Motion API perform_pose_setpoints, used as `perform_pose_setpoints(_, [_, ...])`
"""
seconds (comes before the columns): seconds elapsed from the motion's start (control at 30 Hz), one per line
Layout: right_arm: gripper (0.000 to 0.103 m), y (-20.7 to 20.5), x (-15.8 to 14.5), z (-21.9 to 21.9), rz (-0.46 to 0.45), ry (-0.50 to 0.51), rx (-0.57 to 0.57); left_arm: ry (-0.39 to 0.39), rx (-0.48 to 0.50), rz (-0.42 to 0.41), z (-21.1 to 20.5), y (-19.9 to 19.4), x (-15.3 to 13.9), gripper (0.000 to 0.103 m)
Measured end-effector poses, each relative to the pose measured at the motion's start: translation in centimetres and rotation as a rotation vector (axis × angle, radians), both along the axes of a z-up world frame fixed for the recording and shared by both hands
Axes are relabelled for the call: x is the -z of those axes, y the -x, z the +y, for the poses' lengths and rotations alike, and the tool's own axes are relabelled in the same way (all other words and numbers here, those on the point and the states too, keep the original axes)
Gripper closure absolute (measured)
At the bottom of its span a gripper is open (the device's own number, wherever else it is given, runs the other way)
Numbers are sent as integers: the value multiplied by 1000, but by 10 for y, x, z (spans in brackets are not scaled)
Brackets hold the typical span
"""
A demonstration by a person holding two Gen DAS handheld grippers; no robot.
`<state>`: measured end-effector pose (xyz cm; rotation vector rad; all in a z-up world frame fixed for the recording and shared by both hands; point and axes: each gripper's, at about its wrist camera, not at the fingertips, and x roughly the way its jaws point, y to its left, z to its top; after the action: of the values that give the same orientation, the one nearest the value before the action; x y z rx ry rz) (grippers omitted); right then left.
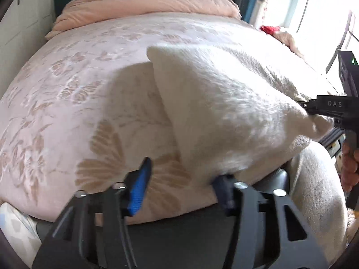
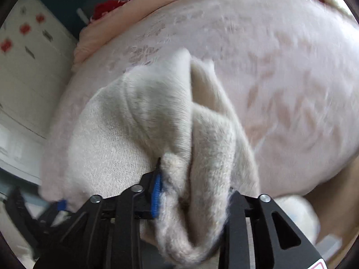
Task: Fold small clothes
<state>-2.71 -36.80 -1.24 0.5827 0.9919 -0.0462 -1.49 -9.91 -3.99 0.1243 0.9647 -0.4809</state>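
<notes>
Fluffy white garment [image 1: 224, 112] lifted above pink floral bed [image 1: 67, 94]. Right gripper [image 2: 193, 201] fingers pinching bunched edge. Left gripper [image 1: 181, 179] fingers spread, 1 hidden under fabric.

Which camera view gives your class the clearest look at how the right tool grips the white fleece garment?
The right wrist view: the white fleece garment is bunched between the right tool and its blue-padded fingers, close up. The left wrist view shows that tool only small at the frame's right edge, pinching a garment corner.
</notes>
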Motion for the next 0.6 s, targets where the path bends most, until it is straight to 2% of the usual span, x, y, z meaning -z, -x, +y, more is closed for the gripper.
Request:
perform_pose_setpoints(0.03, [66, 1, -2, -2, -22, -33, 18, 2, 2, 14, -1, 0, 2, 67])
perform_pose_setpoints(0.1, [50, -4, -7, -2, -33, -37, 22, 4, 2, 21, 0, 1, 2, 71])
perform_pose_setpoints(0.17, [45, -13, -13, -5, -48, -49, 25, 6, 9, 26, 0, 1, 2, 76])
perform_pose_setpoints(0.2, [47, -19, -14, -4, -54, -59, 25, 14, 17, 30, -1, 2, 1, 81])
perform_pose_setpoints(0.23, [59, -23, -17, -2, -56, -59, 24, 14, 20, 32, -2, 4, 0, 84])
perform_pose_setpoints(0.27, [86, -25, -23, 1, -65, -41, 24, 15, 22, 32, -2, 6, -1, 84])
perform_pose_setpoints(0.37, [87, -6, -54, -2, -205, -58, 23, 36, 24, 38, -1, 8, -8, 84])
perform_pose_setpoints(0.43, [87, 2, -58, -10, -218, -48, 34, 47, 21, 55, 2, 8, -8, 84])
perform_pose_setpoints(0.47, [85, 2, -48, -14, -185, -40, 32, 47, 22, 64, 2, 8, -6, 84])
perform_pose_setpoints(0.53, [78, -3, -17, -17, -55, 39, 19, 49, 19, 80, 0, 7, -2, 83])
perform_pose_setpoints(0.57, [64, -2, -3, -19, 1, 77, 22, 54, 21, 86, 0, 7, -3, 82])
perform_pose_setpoints(0.6, [59, 6, -3, -22, -15, 61, 44, 72, 30, 88, 1, 10, -8, 81])
